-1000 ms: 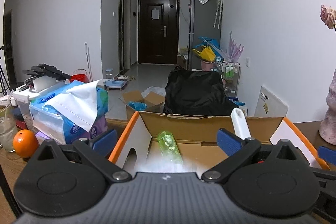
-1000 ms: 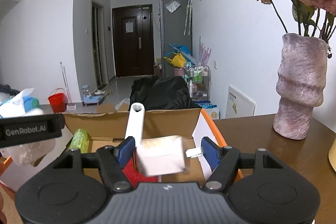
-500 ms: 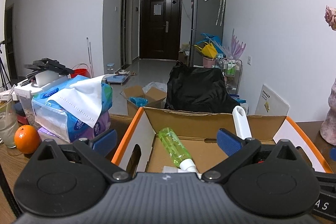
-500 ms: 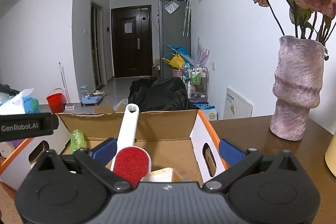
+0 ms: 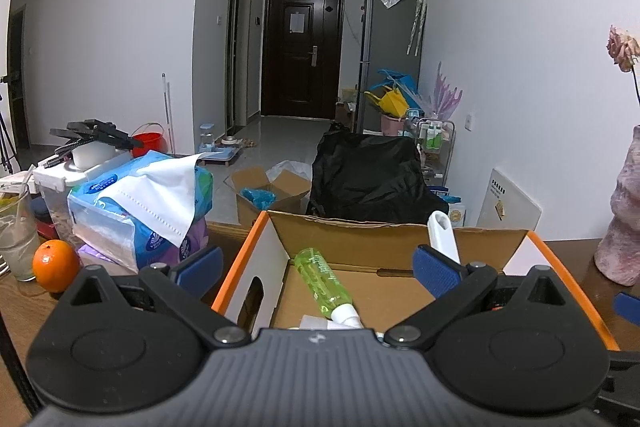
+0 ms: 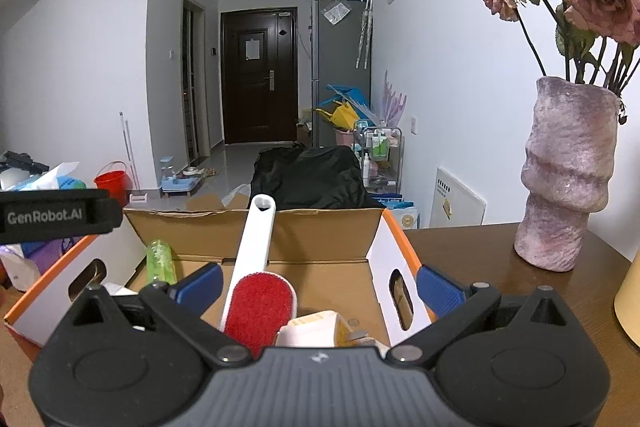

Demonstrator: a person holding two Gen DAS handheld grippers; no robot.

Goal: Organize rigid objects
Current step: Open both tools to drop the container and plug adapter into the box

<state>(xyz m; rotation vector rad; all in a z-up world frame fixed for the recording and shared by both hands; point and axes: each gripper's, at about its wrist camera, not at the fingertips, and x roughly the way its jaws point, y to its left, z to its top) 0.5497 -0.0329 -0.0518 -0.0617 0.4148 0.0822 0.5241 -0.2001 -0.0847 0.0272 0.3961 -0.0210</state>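
The open brown cardboard box with orange-edged white flaps [image 6: 256, 231] stands on the dark wooden table [image 6: 480, 247] and holds the task's items. Both grippers hover at its near edge, pointing into it.

Hazards, largest first:
- Box: its right flap stands just beside the right gripper [image 6: 318, 287]. A careless sideways withdrawal is likely to snag the flap and drag the box.
- Mottled pink ceramic vase with dried roses [image 6: 568, 175]: it stands on the table to the right of the box. A wide swing of the right hand could tip it.
- Red-faced lint brush with a long white handle [image 6: 256, 267]: it leans against the back wall of the box with the handle above the rim. A knock could send it out.
- Cream-and-yellow carton [image 6: 316, 327]: it lies low in the box, below the right gripper. Whether it sits flat cannot be told.
- Green translucent spray bottle with a white cap [image 5: 322, 281]: it lies on the box floor and may roll if the box shifts.

Gripper state: the right gripper's jaws are fully spread and empty. The left gripper [image 5: 318, 269] is likewise released, nothing between its pads.

Count: one box, one vase, one brush, one carton, one bottle, two grippers.
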